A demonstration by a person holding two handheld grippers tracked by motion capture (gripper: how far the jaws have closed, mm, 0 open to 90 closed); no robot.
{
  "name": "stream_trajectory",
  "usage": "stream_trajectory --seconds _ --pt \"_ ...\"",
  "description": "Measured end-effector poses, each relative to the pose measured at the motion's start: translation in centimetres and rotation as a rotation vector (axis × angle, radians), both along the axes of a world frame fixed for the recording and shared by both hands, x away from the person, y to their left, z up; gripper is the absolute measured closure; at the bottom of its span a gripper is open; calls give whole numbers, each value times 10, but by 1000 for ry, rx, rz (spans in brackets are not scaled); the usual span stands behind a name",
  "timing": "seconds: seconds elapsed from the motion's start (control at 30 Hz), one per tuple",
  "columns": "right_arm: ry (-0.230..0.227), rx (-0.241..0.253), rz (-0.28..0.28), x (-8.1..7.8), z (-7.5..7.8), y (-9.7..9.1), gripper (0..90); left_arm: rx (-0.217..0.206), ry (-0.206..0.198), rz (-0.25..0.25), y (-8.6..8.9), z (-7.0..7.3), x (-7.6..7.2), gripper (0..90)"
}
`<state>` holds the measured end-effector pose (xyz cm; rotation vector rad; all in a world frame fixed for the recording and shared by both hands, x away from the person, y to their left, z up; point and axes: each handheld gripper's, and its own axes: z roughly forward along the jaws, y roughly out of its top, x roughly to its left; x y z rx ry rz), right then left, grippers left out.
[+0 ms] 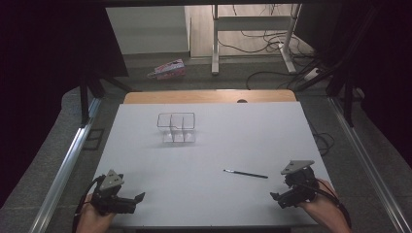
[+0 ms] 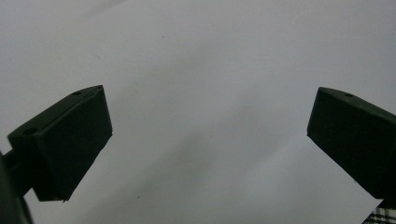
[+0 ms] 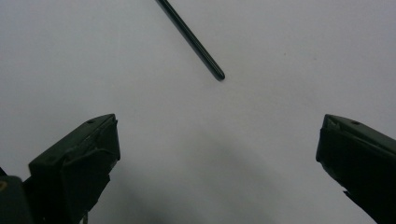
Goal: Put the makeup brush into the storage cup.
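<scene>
High view: both tools, left tool [image 1: 137, 198] and right tool [image 1: 277, 198], rest wide apart-jawed on the white tabletop [image 1: 209, 145], near a thin black pen [image 1: 246, 174].

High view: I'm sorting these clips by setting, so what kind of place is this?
Probably a lab or workshop set up for recording. A white-topped table sits inside a dark curtained frame with metal rails, cables trail over the floor behind, and a person holds a left gripper and a right gripper.
</scene>
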<state>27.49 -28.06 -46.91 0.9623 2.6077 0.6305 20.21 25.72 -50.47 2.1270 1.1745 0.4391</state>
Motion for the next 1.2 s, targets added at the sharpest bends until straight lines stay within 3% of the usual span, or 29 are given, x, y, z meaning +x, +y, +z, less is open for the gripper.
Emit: stream_trajectory --seconds 0.3,0.57,0.9,1.2 --pt "36 -66 25 9 7 1 20 3 6 2 -1 -1 1 3" --pt "77 -112 9 15 9 1 10 3 9 1 -1 -1 1 3" --pt "109 -103 18 21 7 9 15 1 11 -2 -1 -1 1 2" --pt "124 -93 27 29 7 25 72 0 10 -4 -1 -1 1 1"
